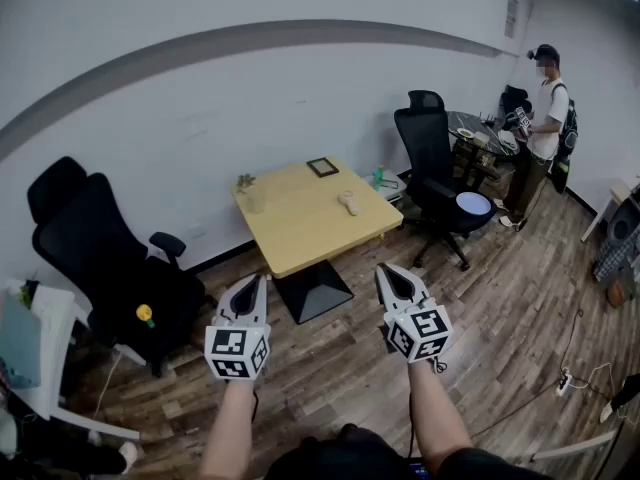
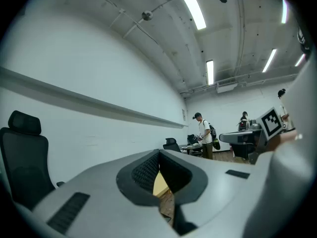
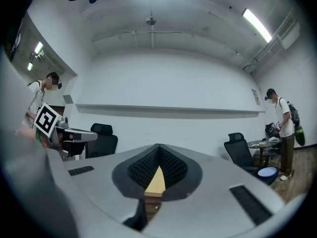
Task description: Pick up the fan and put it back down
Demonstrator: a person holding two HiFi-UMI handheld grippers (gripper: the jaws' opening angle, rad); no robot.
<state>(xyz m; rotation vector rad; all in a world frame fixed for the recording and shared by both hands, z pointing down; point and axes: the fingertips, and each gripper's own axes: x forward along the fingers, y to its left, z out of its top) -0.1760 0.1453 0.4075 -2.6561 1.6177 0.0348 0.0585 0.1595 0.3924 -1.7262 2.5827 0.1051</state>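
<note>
Left gripper (image 1: pixel 262 281) and right gripper (image 1: pixel 381 271): jaws were closed, empty, short of the desk (image 1: pixel 300 240). Fan (image 1: pixel 348 203) lay by its far-right edge.

place: office | cues: black swivel chairs (image 1: pixel 95 248), wooden table (image 1: pixel 300 230), ceiling strip lights (image 2: pixel 193 6)

Square light-wood table (image 1: pixel 300 218) mid-frame on dark plank floor (image 1: pixel 500 308), black office chair (image 1: pixel 100 258) at left, white wall (image 1: pixel 250 78) above.

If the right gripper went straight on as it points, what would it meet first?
Probably the table, at its near edge, dead ahead of the right gripper; nothing nearer shows, though depth is unclear.
</note>
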